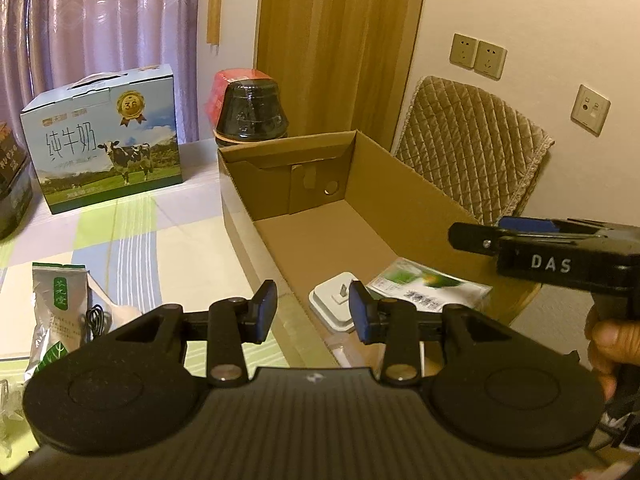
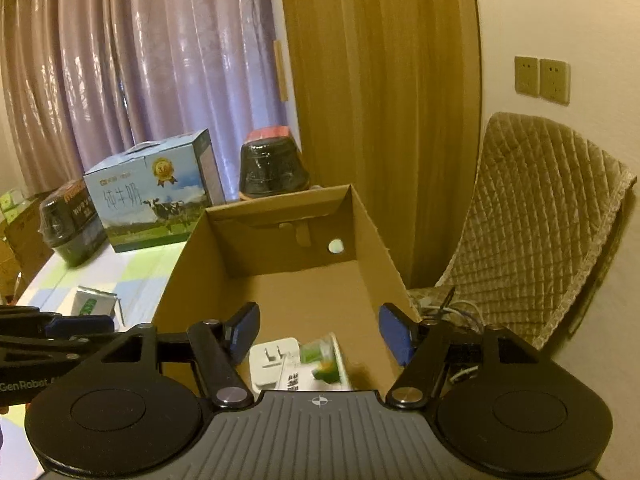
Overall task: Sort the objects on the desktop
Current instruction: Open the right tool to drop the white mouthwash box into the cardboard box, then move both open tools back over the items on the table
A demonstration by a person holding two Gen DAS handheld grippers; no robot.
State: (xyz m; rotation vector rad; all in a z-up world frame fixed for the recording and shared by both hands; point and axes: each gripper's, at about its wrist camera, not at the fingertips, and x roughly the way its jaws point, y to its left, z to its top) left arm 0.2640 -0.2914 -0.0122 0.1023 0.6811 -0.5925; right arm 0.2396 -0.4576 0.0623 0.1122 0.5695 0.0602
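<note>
An open cardboard box [image 1: 404, 196] [image 2: 372, 232] stands on the table. Inside its near end lie a white charger plug [image 1: 334, 304] [image 2: 272, 360] and a white-and-green packet [image 1: 428, 284] [image 2: 320, 364]. My left gripper [image 1: 314, 308] is open and empty above the box's near left wall. My right gripper [image 2: 320, 334] is open and empty over the box's near end, above both items; its body [image 1: 560, 256] shows at the right in the left wrist view. A green-and-white pouch [image 1: 60, 312] [image 2: 90, 300] and a black cable [image 1: 94, 320] lie on the tablecloth left of the box.
A blue milk carton box [image 1: 108, 144] [image 2: 156, 196] and a black wrapped jar [image 1: 252, 112] [image 2: 274, 168] stand at the back. Another dark jar [image 2: 66, 224] sits far left. A chair with a quilted cover [image 1: 472, 144] [image 2: 540, 216] is right of the box. A hand [image 1: 608, 340] holds the right gripper.
</note>
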